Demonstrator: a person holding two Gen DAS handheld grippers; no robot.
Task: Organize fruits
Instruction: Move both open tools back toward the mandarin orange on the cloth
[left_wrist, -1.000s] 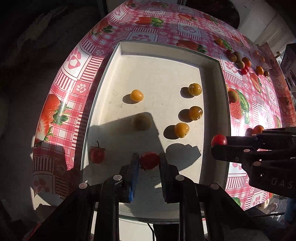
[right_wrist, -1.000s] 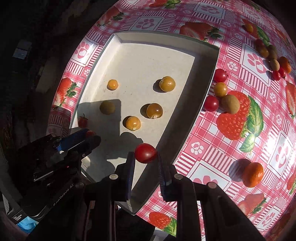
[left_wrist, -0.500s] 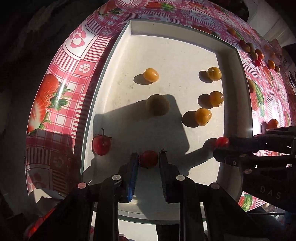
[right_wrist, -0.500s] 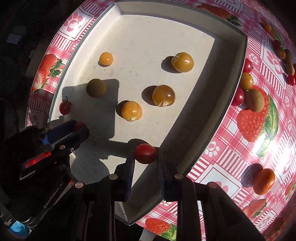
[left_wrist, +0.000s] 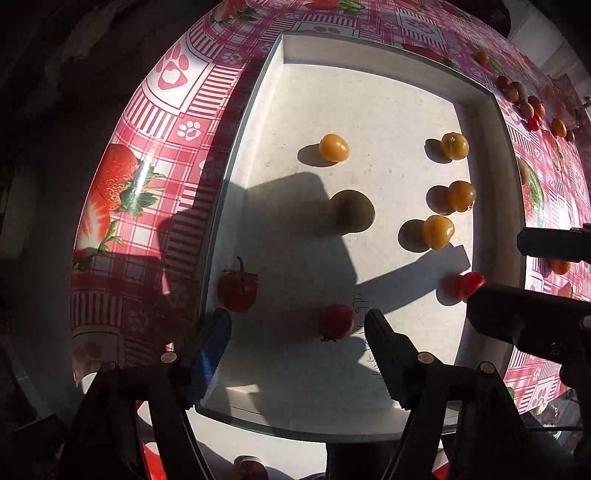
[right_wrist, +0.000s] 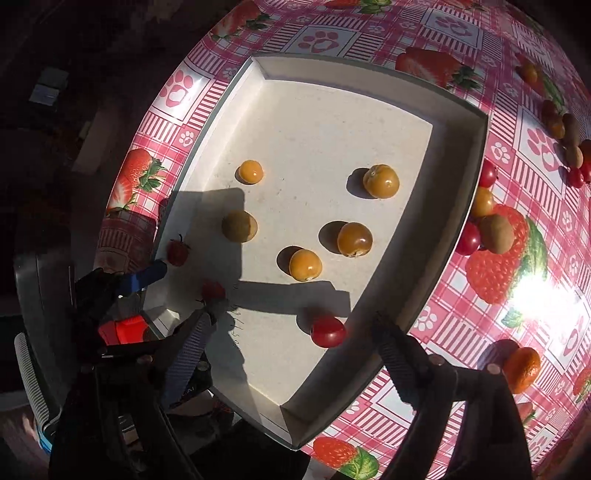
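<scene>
A white tray sits on the strawberry-print tablecloth. In the left wrist view, my left gripper points down over the tray's near end, its jaws opening. A red tomato lies loose on the tray floor between them, in shadow. In the right wrist view, my right gripper is also opening, and a red cherry tomato rests on the tray floor between its spread fingers, touched by neither. A small stemmed red fruit lies by the tray's left wall. Several yellow fruits and a brown one lie farther in.
Outside the tray's right wall lie a kiwi, two red tomatoes and a yellow one. An orange mandarin sits near my right gripper's right finger. More small fruits cluster at the far right. The table edge drops off dark on the left.
Both grippers went from shut on a red tomato to open. Each tomato now lies on the tray floor. The right gripper moved in over the tray.
</scene>
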